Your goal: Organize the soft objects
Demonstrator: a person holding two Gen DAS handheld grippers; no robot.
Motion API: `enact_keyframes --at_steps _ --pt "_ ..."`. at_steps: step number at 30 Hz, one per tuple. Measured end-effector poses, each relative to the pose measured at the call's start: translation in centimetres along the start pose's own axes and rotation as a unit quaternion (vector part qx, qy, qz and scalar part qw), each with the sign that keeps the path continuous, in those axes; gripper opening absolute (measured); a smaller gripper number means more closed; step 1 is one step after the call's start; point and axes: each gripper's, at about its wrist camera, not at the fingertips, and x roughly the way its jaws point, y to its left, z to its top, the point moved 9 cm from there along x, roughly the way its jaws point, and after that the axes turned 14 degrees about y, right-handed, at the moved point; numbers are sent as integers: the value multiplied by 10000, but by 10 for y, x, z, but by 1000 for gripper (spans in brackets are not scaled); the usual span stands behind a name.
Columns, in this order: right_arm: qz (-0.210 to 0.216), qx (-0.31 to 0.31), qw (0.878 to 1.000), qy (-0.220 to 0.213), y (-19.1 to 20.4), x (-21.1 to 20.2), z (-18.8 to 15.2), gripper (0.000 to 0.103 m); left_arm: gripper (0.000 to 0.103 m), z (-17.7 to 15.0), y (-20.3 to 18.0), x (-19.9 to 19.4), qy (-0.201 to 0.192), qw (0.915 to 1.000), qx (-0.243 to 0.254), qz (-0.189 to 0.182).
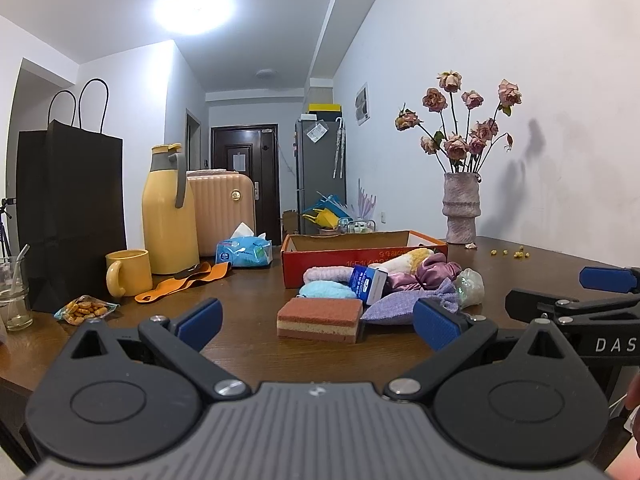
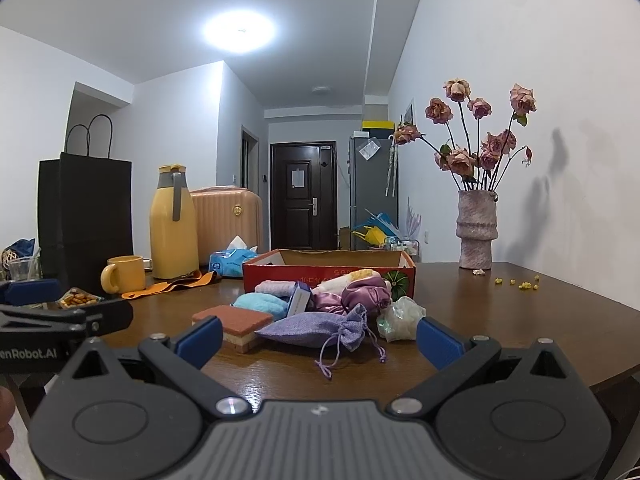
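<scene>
Two grippers hang low over the brown bench (image 1: 248, 292), both spread wide with nothing between the blue pads. In the left wrist view the left gripper (image 1: 316, 326) fills the bottom of the frame, and the right gripper (image 1: 576, 292) shows at the right edge. In the right wrist view the right gripper (image 2: 320, 338) fills the bottom, with the left gripper (image 2: 60, 304) at the left edge.

The soft things lie heaped at mid-frame, in front of the red cardboard box (image 2: 328, 272): a layered sponge (image 2: 232, 322) nearest at left, a light blue fluffy cloth (image 2: 260, 304) behind it, a lilac drawstring pouch (image 2: 316, 330) at centre, a shiny purple satin piece (image 2: 362, 296) and a clear crumpled bag (image 2: 400, 316) at right. A small blue and white carton (image 2: 298, 298) leans among them.

At left stand a yellow mug (image 2: 124, 274), a yellow flask (image 2: 174, 224) and a black paper bag (image 2: 86, 216); a vase of dried roses (image 2: 476, 228) stands at right.
</scene>
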Motion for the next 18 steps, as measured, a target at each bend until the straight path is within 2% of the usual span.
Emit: enact_keyframes --at_steps 18 --pt "6 23 10000 3 0 2 0 103 103 -3 -2 3 25 10000 34 -11"
